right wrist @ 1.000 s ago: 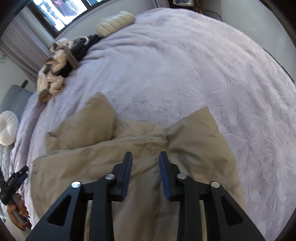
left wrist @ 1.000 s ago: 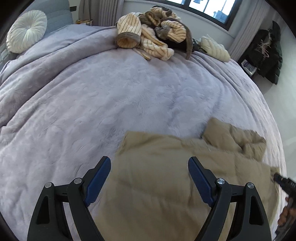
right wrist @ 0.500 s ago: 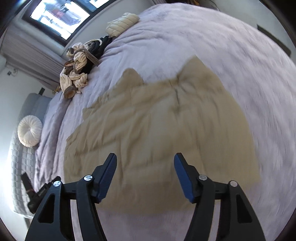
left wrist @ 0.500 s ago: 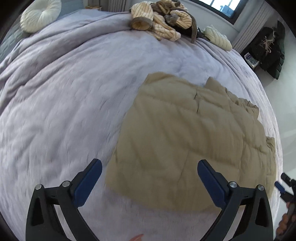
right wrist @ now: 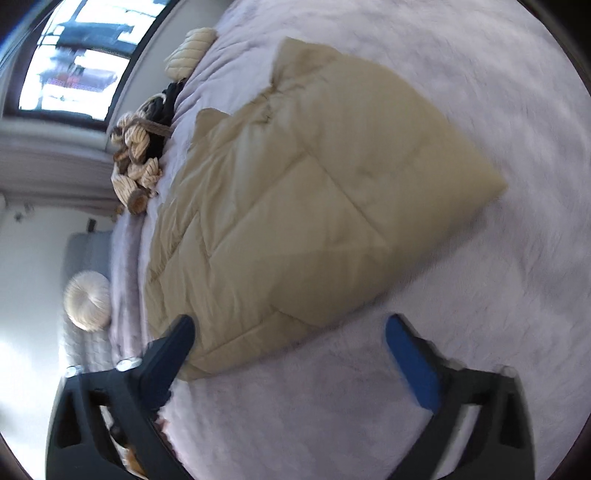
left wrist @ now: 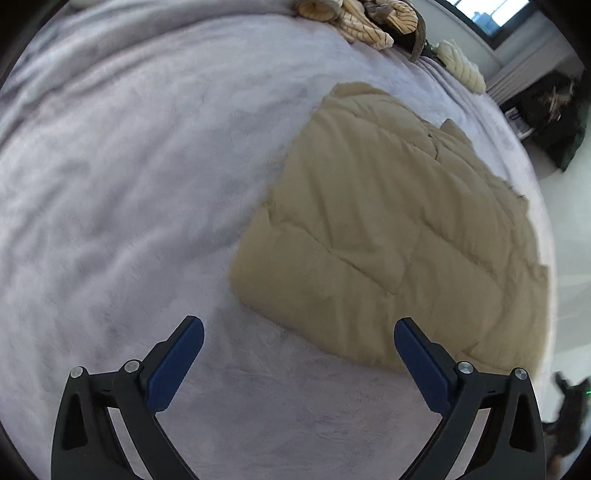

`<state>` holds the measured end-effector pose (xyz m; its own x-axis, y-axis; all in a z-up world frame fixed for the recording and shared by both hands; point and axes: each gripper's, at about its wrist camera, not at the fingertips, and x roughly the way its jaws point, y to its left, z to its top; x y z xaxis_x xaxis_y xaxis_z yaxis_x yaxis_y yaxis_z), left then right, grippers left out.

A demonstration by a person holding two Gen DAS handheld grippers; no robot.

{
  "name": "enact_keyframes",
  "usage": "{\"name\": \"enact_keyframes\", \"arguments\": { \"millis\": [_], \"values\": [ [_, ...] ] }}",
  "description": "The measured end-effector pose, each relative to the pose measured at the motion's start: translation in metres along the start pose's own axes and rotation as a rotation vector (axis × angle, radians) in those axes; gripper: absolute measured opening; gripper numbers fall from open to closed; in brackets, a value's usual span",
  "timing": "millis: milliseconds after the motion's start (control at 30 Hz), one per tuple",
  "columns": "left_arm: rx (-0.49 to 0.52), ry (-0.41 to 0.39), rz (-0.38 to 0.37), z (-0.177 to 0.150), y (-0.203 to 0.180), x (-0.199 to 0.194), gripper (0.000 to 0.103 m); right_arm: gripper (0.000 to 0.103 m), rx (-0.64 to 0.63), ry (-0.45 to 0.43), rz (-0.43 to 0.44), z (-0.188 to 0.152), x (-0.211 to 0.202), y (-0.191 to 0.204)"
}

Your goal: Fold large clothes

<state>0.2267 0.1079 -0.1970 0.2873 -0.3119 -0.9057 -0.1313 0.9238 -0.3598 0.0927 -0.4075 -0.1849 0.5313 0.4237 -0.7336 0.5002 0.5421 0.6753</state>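
Note:
A tan quilted jacket (left wrist: 388,236) lies folded into a broad rectangle on the lilac fleece bed cover (left wrist: 122,184). My left gripper (left wrist: 298,336) hangs open above the cover just short of the jacket's near edge, nothing between its blue pads. In the right wrist view the same jacket (right wrist: 306,206) fills the middle. My right gripper (right wrist: 290,330) is opening wide over the jacket's near corner, and its pads touch no cloth. The right gripper's tip shows blurred at the lower right of the left wrist view.
A heap of striped cream and brown clothes (left wrist: 365,18) lies at the far side of the bed by the window (right wrist: 77,55). A cream knit piece (left wrist: 461,66) sits beside it. A round white cushion (right wrist: 86,301) rests at the head end. Dark garments (left wrist: 554,118) hang off the bed.
Both grippers let go of the jacket and pulled back from it. The right jaws went from nearly shut on the cloth to wide, and the view rolled. The jacket now lies flat, folded.

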Motion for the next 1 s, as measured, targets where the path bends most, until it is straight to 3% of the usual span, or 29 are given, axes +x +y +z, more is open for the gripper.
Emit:
{"name": "enact_keyframes", "arguments": {
  "millis": [67,167,367,667,1000],
  "values": [
    [-0.071,0.023,-0.109,-0.002,0.009,0.006,0.103,0.103,0.031,0.027,0.045,-0.001,0.006,-0.008],
    [-0.141,0.033,-0.205,-0.004,0.019,0.014,0.103,0.103,0.034,0.058,0.074,-0.002,0.013,-0.011],
    [-0.196,0.039,-0.291,-0.006,0.024,0.031,0.103,0.103,0.086,0.039,0.108,0.003,0.02,-0.023],
    [-0.293,0.031,-0.332,0.007,0.035,0.055,0.103,0.103,0.171,0.016,0.199,0.012,0.038,-0.042],
    [-0.302,-0.005,-0.312,0.018,0.028,0.08,0.103,0.103,0.247,0.002,0.298,0.031,0.068,-0.05]
  ]
}}
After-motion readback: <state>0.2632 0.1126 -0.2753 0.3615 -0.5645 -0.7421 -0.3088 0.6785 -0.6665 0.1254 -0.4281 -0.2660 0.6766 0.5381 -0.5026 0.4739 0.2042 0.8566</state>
